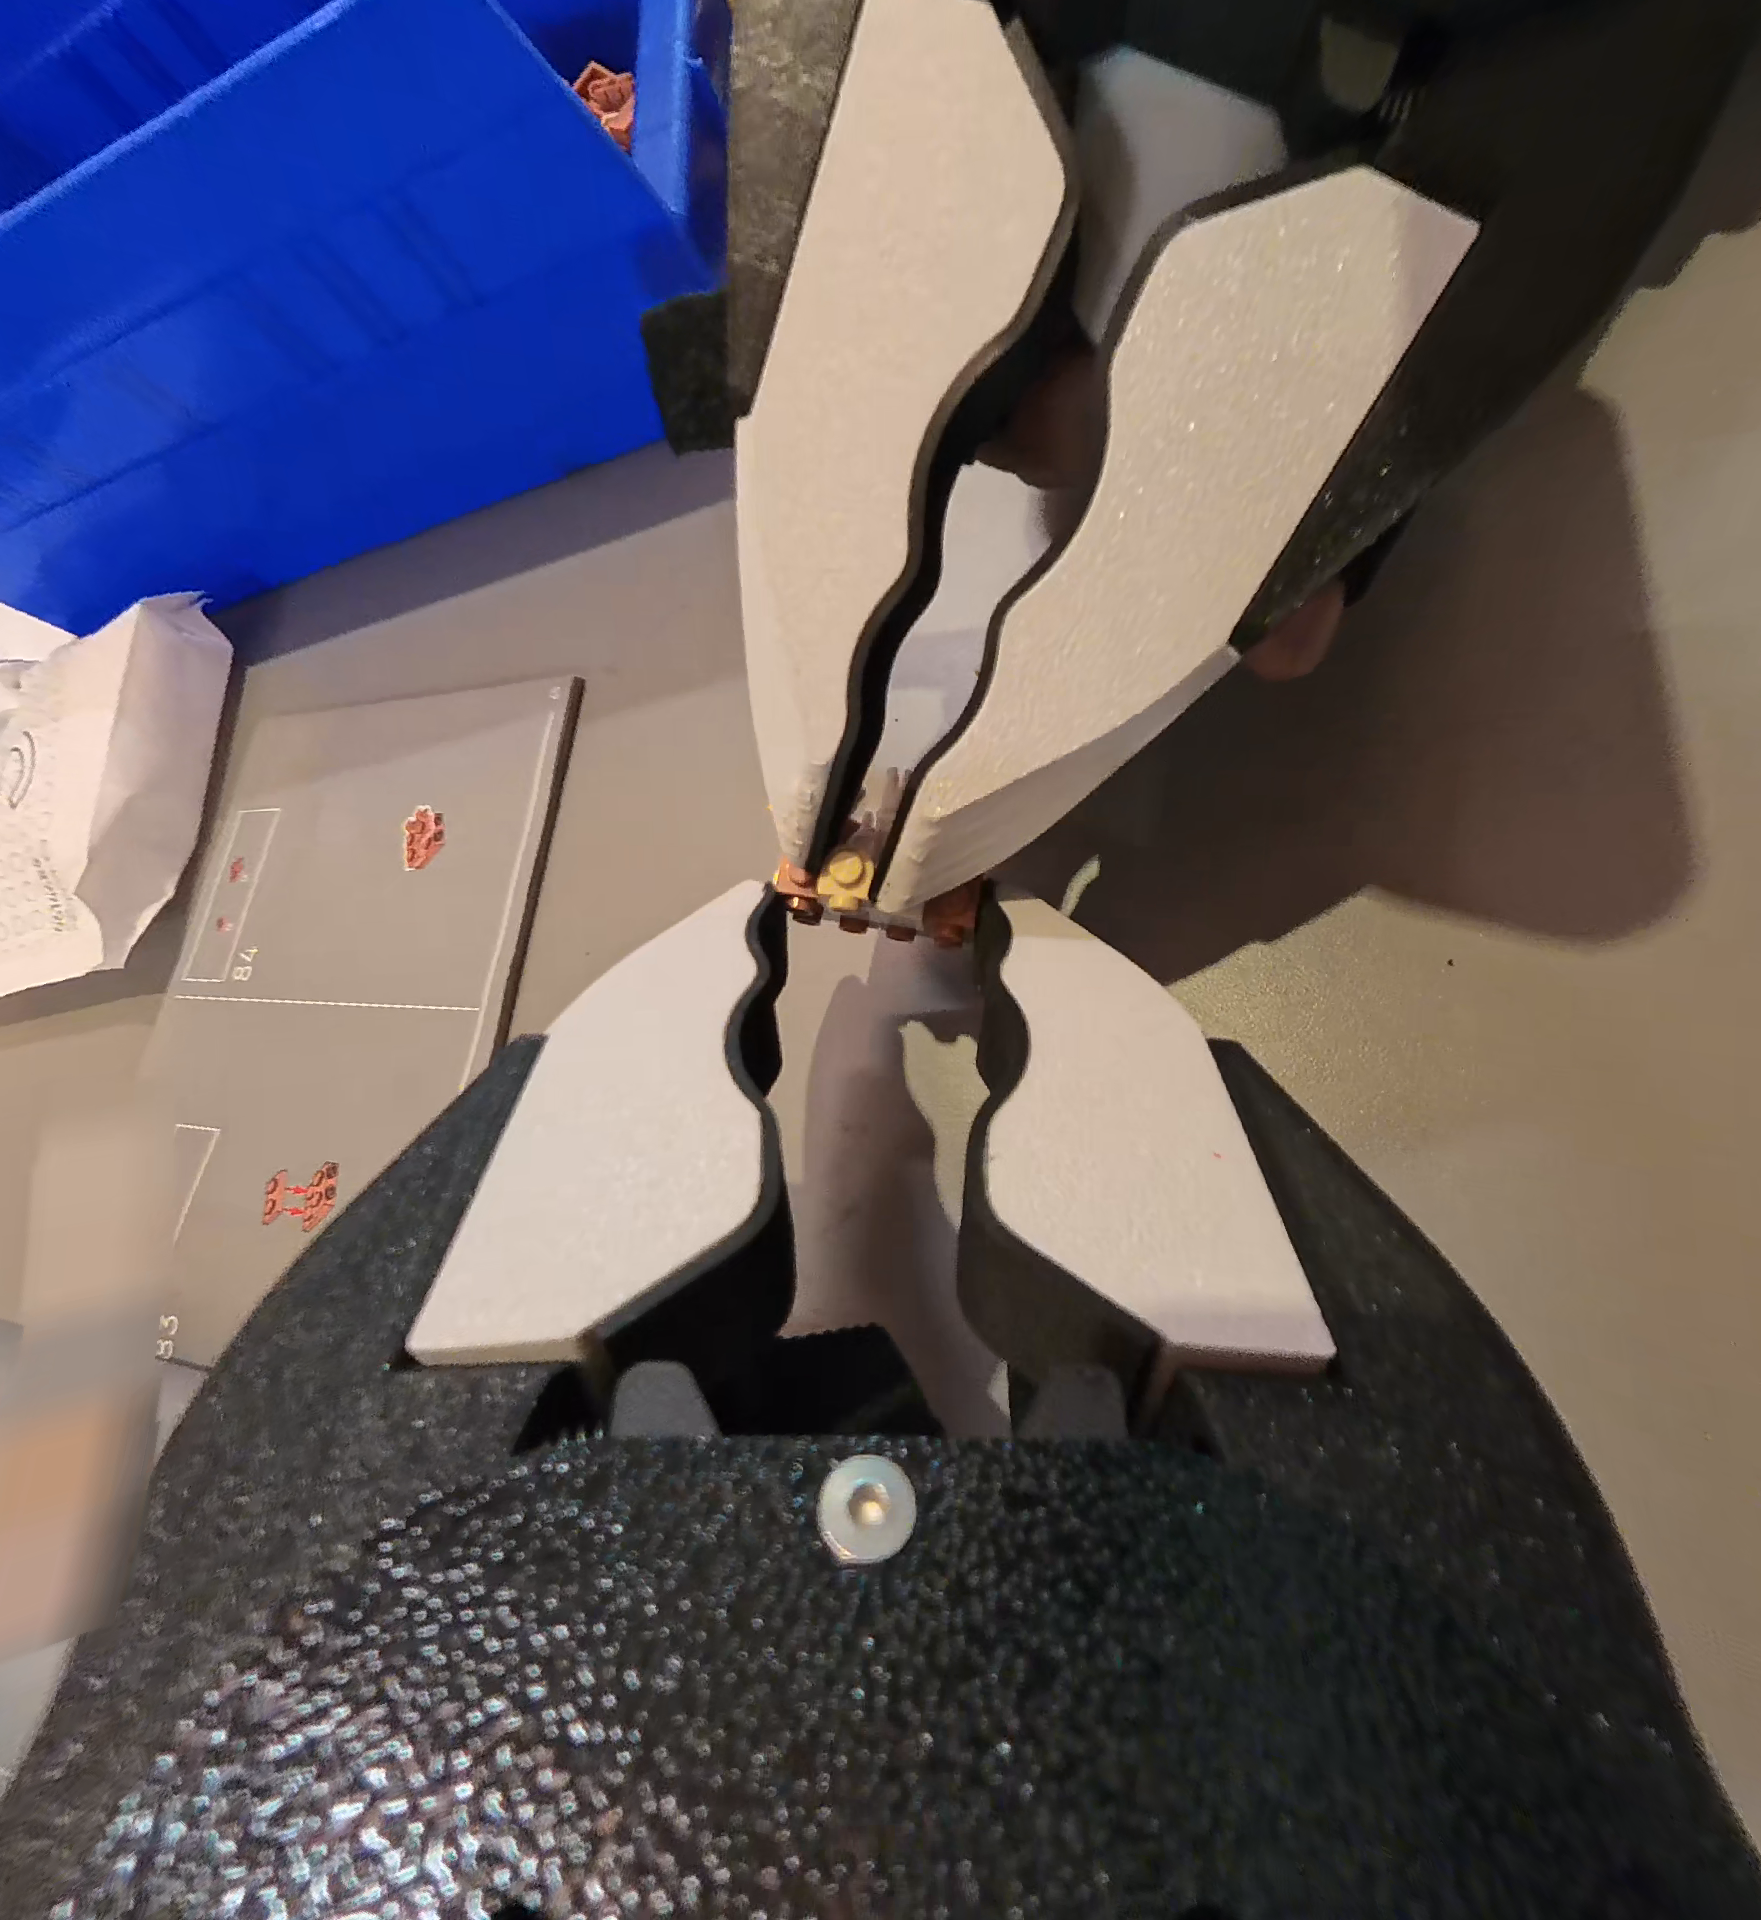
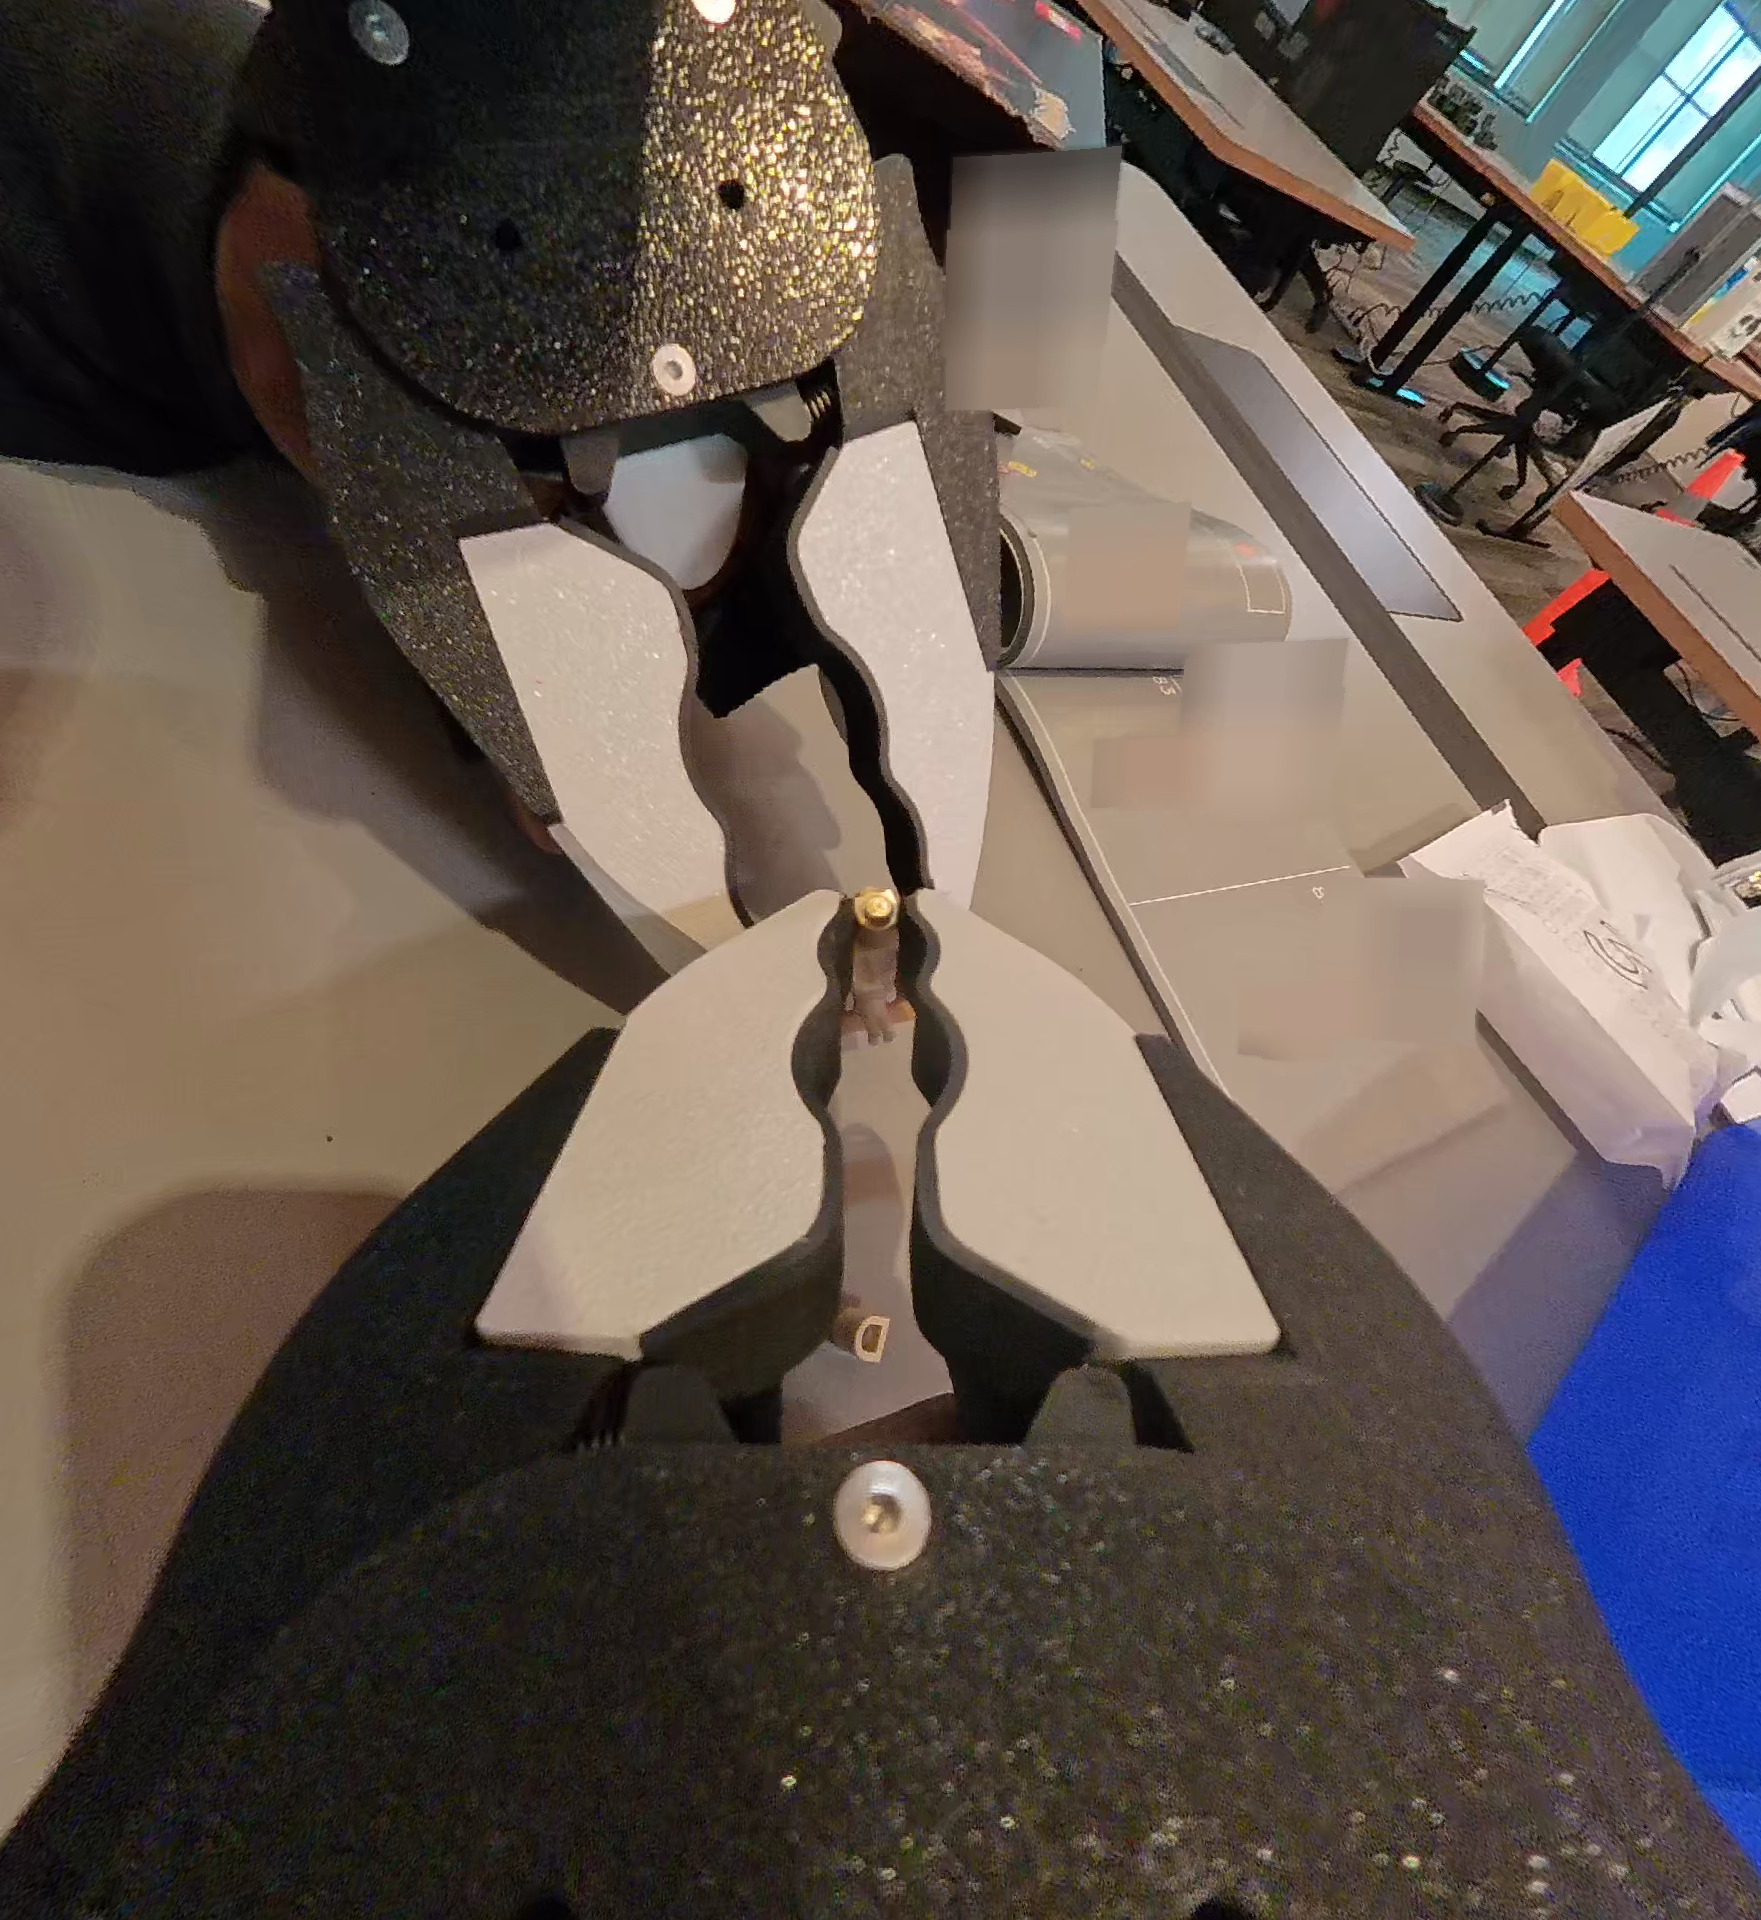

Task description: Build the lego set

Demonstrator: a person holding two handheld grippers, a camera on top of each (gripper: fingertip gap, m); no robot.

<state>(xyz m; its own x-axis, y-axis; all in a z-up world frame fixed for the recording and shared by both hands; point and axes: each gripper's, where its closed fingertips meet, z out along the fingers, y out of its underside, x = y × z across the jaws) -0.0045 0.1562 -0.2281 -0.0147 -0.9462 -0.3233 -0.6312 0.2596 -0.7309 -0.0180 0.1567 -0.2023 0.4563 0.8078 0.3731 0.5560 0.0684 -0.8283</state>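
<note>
Bricks meet mid-air: left gripper (image 1: 881,920) clamps a brown plate (image 1: 891,925) steady – right gripper (image 2: 878,914), nearly shut, pinches a gold piece (image 1: 843,878) onto it.

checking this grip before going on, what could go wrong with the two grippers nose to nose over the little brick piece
1. The left gripper holds the brown brick strip only at its ends, so a push from above could tip or pop it out.
2. The right gripper pinches a small gold piece at its very tips; it could slip or twist.
3. The fingertips nearly touch and could collide.
</note>
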